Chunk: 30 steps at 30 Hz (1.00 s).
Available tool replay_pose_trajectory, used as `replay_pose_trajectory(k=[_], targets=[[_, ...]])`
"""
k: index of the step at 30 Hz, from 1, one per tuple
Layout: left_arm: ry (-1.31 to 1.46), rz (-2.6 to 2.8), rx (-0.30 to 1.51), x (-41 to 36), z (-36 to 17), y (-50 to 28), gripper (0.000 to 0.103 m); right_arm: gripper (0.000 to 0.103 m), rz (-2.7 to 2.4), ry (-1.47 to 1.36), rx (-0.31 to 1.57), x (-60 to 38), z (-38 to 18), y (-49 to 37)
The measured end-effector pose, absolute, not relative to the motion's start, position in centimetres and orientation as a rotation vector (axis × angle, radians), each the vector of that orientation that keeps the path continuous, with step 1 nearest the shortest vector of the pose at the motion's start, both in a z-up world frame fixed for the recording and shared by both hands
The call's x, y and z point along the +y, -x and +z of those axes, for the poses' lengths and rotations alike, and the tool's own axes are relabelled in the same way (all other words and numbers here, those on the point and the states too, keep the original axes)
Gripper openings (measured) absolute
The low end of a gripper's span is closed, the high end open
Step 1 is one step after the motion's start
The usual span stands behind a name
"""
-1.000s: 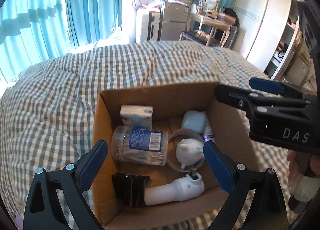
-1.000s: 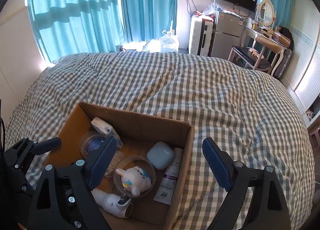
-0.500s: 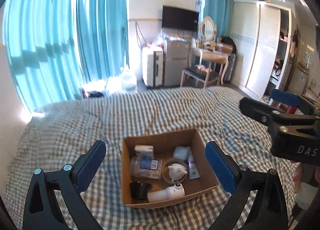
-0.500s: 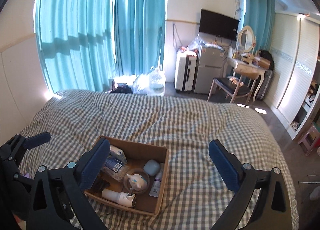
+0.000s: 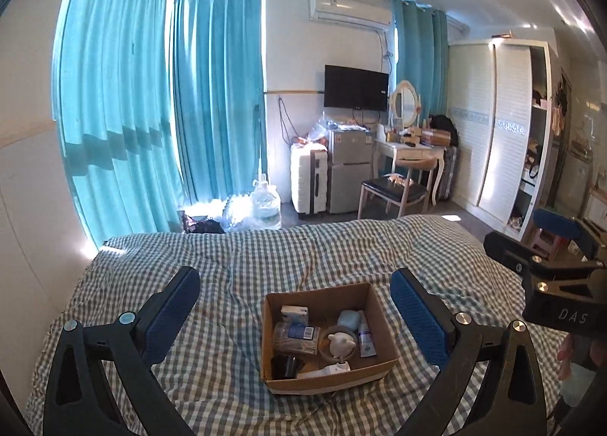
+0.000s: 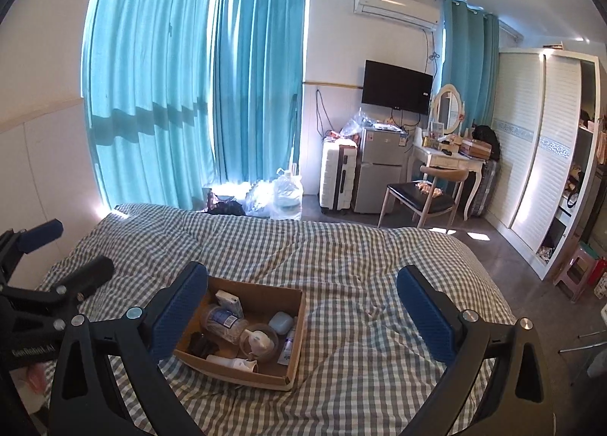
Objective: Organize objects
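Observation:
An open cardboard box (image 5: 330,385) sits on the checked bed cover (image 5: 227,257). Inside lie a tissue pack (image 5: 294,312), a clear jar of cotton swabs (image 5: 296,337), a pale blue case (image 5: 348,319), a tube (image 5: 365,335), a white figurine (image 5: 340,344) in a round dish, a white device (image 5: 322,370) and a black item (image 5: 285,367). My left gripper (image 5: 295,280) hangs well above and short of the box, open and empty. My right gripper (image 6: 302,273) is open and empty too, high above the box (image 6: 227,375), which lies toward its left finger.
Beyond the bed's far edge stand a white suitcase (image 5: 308,180), a small fridge (image 5: 349,170), a chair (image 5: 394,187), a dressing table (image 5: 411,149) and a wardrobe (image 5: 500,125). Teal curtains (image 5: 125,113) cover the window. A water jug (image 5: 265,204) sits on the floor.
Both grippers have risen and drawn back from the box, which now looks small and far below. Both views have tilted up to take in the room. The right jaws have widened a little.

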<state>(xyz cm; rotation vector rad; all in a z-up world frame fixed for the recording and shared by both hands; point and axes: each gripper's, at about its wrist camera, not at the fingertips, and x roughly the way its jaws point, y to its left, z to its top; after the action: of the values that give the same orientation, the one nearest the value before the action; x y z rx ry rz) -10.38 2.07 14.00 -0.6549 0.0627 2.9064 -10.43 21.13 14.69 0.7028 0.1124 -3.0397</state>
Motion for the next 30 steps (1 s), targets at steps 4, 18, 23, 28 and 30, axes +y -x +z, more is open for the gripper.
replay_pose_trajectory(k=[4,18,23,28,30], targets=[[0.624,2.926,0.068,1.7,13.9,9.0,0.103,0.101,-3.056,-0.679,0.122,21.2,14.4,9.1],[0.497,3.055,0.029,1.1,6.4,6.0,0.103,0.101,-3.115,-0.587,0.132,20.5,6.1,5.9],[0.558,3.058,-0.038,0.2,2.4,6.1,0.103,0.101,-3.105,-0.560,0.073,20.9,2.1,6.2],[0.594,3.043,-0.049,0.2,0.3,5.8,0.103,0.101,-3.143,-0.521,0.107,20.9,-0.3,5.7],[0.606,3.038,-0.047,0.4,0.1,5.8,0.103,0.101,-3.143,-0.533,0.106,21.0,-0.4,5.8]])
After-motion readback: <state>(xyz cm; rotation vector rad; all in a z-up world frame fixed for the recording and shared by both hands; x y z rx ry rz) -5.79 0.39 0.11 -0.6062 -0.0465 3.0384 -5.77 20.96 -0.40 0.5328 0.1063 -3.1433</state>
